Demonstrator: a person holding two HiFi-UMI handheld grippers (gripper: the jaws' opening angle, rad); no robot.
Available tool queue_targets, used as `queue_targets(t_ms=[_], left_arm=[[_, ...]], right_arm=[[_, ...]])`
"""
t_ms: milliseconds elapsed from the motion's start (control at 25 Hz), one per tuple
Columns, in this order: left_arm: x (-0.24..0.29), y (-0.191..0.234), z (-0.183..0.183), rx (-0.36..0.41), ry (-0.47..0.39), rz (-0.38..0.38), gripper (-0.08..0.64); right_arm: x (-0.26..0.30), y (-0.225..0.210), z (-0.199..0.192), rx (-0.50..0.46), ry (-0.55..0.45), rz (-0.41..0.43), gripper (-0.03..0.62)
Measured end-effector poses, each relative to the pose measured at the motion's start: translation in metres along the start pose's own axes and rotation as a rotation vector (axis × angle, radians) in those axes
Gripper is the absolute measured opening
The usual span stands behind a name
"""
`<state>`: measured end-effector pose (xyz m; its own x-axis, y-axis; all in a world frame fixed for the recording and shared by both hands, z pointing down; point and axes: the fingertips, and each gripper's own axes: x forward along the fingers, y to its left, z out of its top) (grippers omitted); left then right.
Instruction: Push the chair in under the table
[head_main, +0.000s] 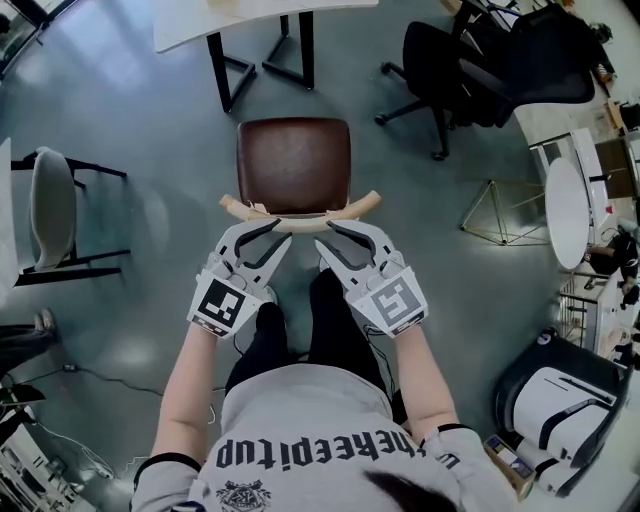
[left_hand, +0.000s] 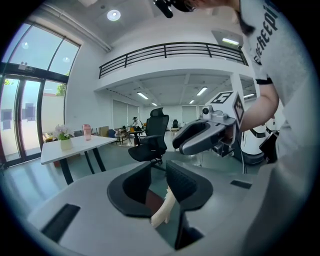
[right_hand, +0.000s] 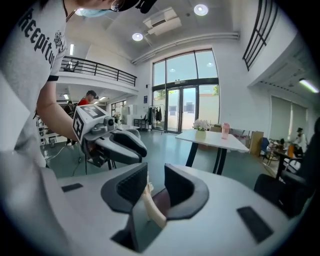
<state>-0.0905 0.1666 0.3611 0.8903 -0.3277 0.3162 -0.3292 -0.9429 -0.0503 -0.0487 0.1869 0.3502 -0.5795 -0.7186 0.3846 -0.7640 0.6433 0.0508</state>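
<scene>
A chair with a brown seat (head_main: 293, 165) and a curved pale wooden backrest rail (head_main: 300, 222) stands just short of the white table (head_main: 250, 15) with black legs. My left gripper (head_main: 268, 235) is at the rail's left half, my right gripper (head_main: 340, 235) at its right half. In the left gripper view the jaws (left_hand: 159, 182) stand apart with the rail (left_hand: 162, 210) in the gap, not squeezed. The right gripper (right_hand: 156, 185) is likewise open around the rail (right_hand: 151, 209), which lies close to one jaw. The seat's front edge sits near the table legs.
A black office chair (head_main: 470, 60) stands at the back right and a grey chair (head_main: 55, 205) at the left. A round white table (head_main: 567, 210), a wire-frame stand (head_main: 500, 215) and a white machine (head_main: 555, 410) line the right side. A cable lies on the floor behind me.
</scene>
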Motion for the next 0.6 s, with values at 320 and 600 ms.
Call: queue_targets(t_ms=[320, 600], left_arm=[[0.031, 0.012, -0.045, -0.007, 0.140, 0.032, 0.126], [0.045, 0.008, -0.084, 0.037, 0.259, -0.004, 0.155]], right_arm=[[0.030, -0.015, -0.045, -0.056, 0.111, 0.182, 0.129], [0.046, -0.016, -0.084, -0.138, 0.217, 0.292, 0.154]])
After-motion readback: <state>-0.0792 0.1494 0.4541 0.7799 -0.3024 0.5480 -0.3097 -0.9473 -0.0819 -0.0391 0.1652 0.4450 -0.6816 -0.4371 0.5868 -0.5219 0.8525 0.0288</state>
